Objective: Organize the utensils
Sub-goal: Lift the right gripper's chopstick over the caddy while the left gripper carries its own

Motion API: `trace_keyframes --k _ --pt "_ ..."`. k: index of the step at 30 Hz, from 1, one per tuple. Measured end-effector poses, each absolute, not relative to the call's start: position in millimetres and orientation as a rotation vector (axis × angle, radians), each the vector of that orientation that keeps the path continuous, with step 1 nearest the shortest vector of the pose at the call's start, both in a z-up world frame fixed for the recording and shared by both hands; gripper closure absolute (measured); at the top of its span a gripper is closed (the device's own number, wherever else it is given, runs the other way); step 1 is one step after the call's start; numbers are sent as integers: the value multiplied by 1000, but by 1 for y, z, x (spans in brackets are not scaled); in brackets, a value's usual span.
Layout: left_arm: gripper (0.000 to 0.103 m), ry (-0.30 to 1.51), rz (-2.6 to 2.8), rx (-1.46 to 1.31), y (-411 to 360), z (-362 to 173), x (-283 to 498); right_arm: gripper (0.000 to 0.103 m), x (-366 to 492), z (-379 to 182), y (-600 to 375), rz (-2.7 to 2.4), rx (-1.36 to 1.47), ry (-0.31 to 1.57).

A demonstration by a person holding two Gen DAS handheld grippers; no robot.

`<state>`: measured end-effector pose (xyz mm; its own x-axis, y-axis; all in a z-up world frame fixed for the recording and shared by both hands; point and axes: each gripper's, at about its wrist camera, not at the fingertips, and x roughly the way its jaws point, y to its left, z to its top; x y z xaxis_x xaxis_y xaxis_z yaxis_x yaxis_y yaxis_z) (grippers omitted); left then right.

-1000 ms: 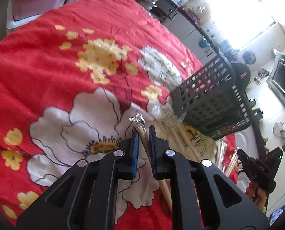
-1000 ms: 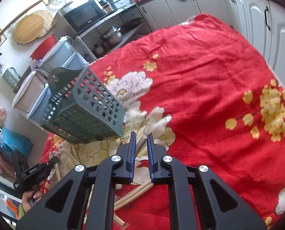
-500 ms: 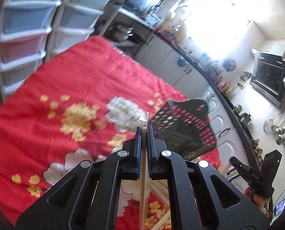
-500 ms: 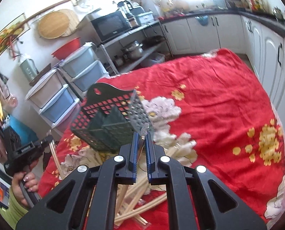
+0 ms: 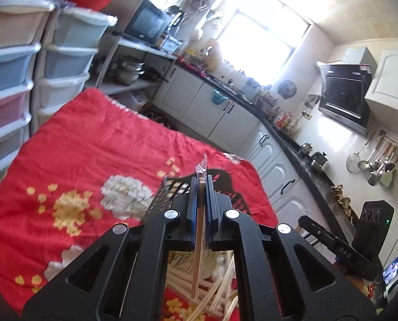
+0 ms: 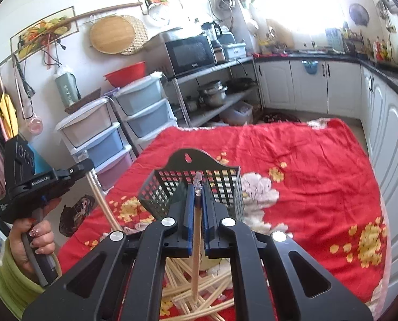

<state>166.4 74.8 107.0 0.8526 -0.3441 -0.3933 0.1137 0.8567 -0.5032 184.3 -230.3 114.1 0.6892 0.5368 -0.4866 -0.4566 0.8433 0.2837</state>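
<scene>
The desk [image 6: 319,165] is covered by a red floral cloth [image 5: 78,160]. A dark perforated utensil basket [image 6: 196,184] stands on it, directly beyond both sets of tongs. A loose pile of wrapped chopsticks [image 6: 204,294] lies on the cloth on the near side of the basket. The left tongs [image 5: 202,184] are clenched on one wrapped chopstick pair [image 5: 199,254], which hangs downward above the pile. The right tongs [image 6: 196,190] are clenched on a second chopstick pair [image 6: 196,254], likewise hanging. A hand [image 6: 38,238] grips the left tool's handle.
</scene>
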Motion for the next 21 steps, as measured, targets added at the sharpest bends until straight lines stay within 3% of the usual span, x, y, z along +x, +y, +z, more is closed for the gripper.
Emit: trace_keyframes --k 21 --pt "100 266 -229 -406 60 195 184 98 192 204 -223 542 119 330"
